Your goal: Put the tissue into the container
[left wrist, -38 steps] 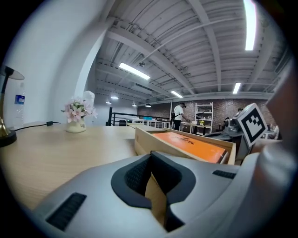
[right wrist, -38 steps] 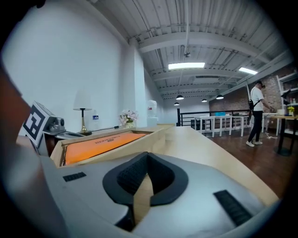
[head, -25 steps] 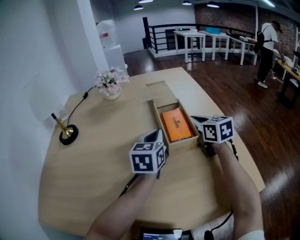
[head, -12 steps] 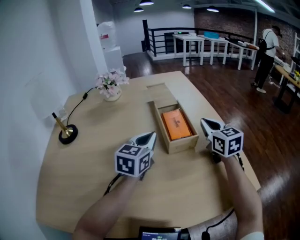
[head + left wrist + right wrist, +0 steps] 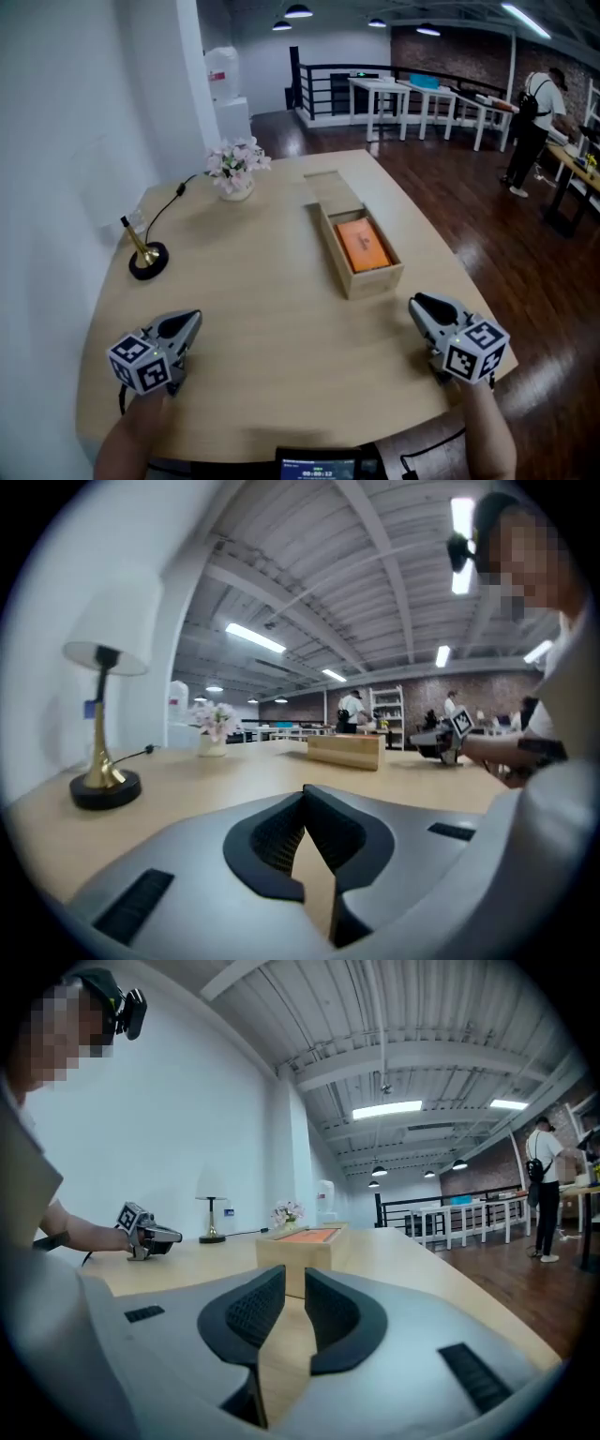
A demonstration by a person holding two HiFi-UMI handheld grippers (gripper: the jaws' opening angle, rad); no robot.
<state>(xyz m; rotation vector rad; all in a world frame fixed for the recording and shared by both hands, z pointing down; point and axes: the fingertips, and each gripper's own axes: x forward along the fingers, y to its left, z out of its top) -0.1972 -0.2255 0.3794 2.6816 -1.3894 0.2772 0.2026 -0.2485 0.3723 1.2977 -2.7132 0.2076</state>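
An open wooden container (image 5: 373,278) stands mid-table, its sliding lid (image 5: 330,187) pushed toward the far end. An orange tissue pack (image 5: 364,246) lies flat inside it. My left gripper (image 5: 190,321) rests near the table's front left, far from the box, its jaws shut on nothing (image 5: 302,794). My right gripper (image 5: 418,304) sits near the front right edge, a short way in front of the box. In the right gripper view its jaws (image 5: 286,1277) are opening, with a narrow gap and nothing between them. The container (image 5: 292,1252) shows straight ahead there.
A brass-based lamp (image 5: 145,258) with a black cable stands at the left, and a flower vase (image 5: 234,171) at the back. The rounded table edge (image 5: 487,309) runs close by my right gripper. A person (image 5: 532,103) stands at distant tables.
Both grippers have pulled back from the container toward the near edge. The left one went far out to the left, the right one out to the right. The tissue pack stays in the box.
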